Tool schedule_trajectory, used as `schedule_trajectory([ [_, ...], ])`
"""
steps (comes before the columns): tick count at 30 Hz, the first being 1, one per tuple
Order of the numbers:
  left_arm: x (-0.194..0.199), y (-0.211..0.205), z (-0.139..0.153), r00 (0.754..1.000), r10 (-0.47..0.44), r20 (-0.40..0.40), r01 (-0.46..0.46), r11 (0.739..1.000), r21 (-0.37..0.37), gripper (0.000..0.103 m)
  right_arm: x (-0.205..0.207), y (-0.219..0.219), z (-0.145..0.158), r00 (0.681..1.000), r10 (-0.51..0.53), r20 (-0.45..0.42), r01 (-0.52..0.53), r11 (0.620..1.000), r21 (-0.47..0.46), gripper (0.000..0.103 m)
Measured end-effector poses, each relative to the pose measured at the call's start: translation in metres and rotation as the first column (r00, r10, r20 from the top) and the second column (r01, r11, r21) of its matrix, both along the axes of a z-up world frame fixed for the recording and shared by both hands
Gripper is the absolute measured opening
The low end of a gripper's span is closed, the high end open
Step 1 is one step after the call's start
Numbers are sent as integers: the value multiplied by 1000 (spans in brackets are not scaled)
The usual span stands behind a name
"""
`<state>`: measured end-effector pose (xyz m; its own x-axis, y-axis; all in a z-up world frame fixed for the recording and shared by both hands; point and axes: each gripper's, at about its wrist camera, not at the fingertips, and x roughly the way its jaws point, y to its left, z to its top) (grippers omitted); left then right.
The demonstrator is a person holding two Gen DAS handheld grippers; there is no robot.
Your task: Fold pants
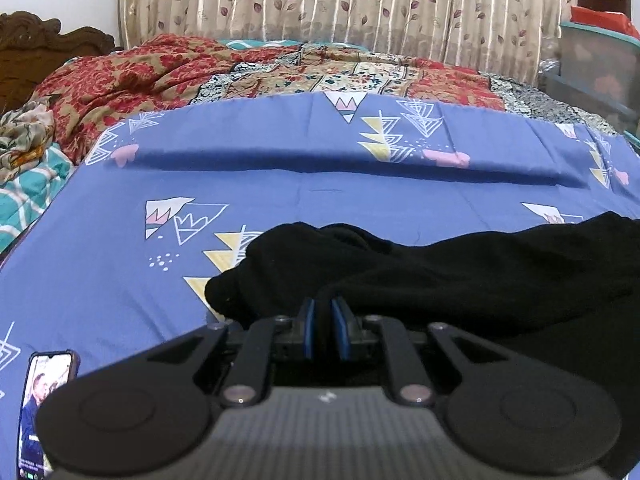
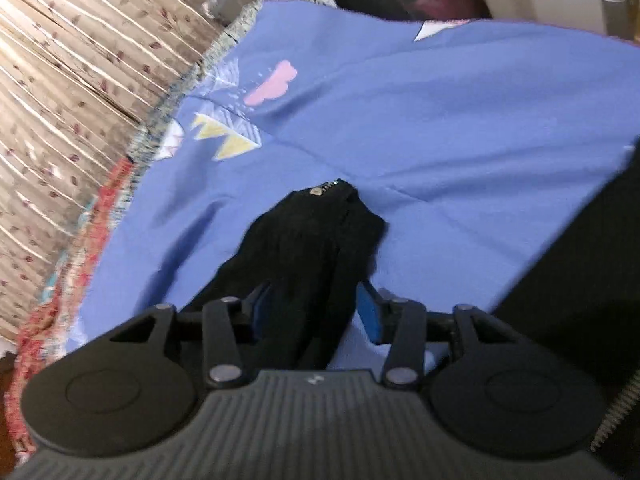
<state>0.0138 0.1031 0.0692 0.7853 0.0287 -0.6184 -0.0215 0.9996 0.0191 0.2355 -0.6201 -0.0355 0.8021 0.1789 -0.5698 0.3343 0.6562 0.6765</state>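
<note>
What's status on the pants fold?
Left gripper jaws shut at the black pants. Right gripper jaws open, pants fabric between. Phone on the sheet, off to the side.

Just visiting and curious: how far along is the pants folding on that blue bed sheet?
Early, by the look of it. The black pants lie bunched on the blue sheet, no neat fold visible. The left gripper is shut at the cloth's edge; whether it pinches fabric is unclear. The right gripper stands open around a strip of the pants. Flattening and folding remain.
</note>
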Motion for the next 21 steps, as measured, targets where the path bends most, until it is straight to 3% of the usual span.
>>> schedule_trajectory([
  [1,1,-1,1,1000,3,1,-3,1000,5,11,6,2,-6,1000,-15,-28,15,1000,-8,53],
  [4,0,-5,8,1000,10,22,-11,1000,21,11,19,11,-7,998,-45,-53,44,999,-11,8],
  [6,-2,-8,16,999,16,48,-17,1000,26,11,18,7,9,997,-68,-35,69,997,25,8],
  [10,-12,-8,35,995,12,98,-11,1000,-8,11,-16,-13,72,986,-67,153,59,997,57,8],
  [13,-34,-11,48,990,-11,139,13,1000,-14,11,-70,-39,116,959,-73,272,60,997,56,8],
  [15,-58,-10,53,988,-30,155,36,999,-38,11,-115,-53,129,945,-99,312,84,995,60,8],
  [17,-86,-10,50,987,-55,151,65,996,-67,11,-161,-68,124,945,-127,301,115,992,59,8],
  [19,-111,-15,36,991,-81,106,89,994,-69,18,-195,-73,103,959,-140,248,138,990,25,11],
  [21,-128,-22,11,995,-95,17,96,993,-75,24,-221,-73,67,975,-187,120,188,982,1,22],
])
